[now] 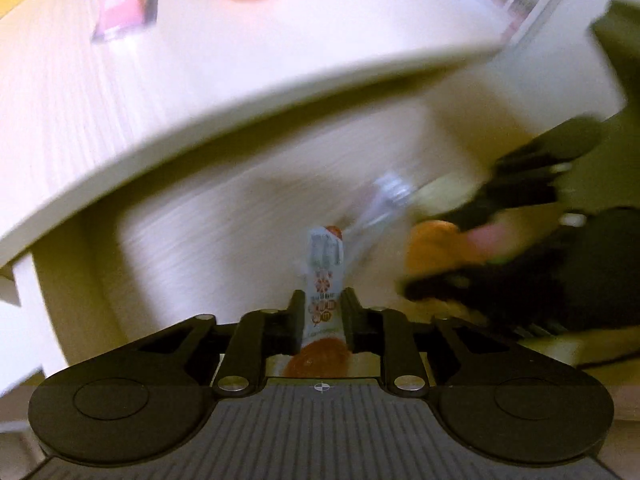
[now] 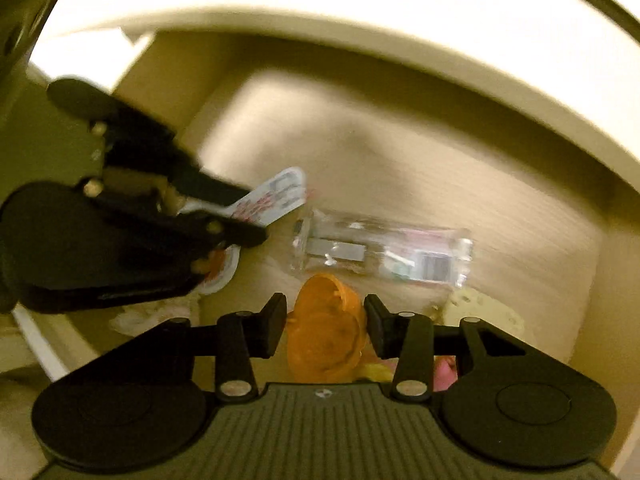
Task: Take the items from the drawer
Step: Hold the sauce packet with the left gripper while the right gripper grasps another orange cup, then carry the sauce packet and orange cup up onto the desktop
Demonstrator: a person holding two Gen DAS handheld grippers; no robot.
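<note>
Orange plastic cup (image 2: pixel 326 340), light and slick, is sitting low centre between our right gripper's (image 2: pixel 325 326) parted fingers; our left gripper (image 1: pixel 323 320) is pinching a thin white printed sachet (image 1: pixel 326 280).

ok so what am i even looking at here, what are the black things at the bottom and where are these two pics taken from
Those black things are two hand-held grippers, one in each of a person's hands, each with a camera looking along its jaws.

Left camera: the left gripper is shut on a white sachet. Above is a desk with a pink packet and an orange blur on top.

Right camera: it looks into the open drawer. The right gripper has its jaws apart on either side of an orange lid, not yet closed on it. A clear wrapped packet lies behind. The left gripper shows at the left of this view.
</note>
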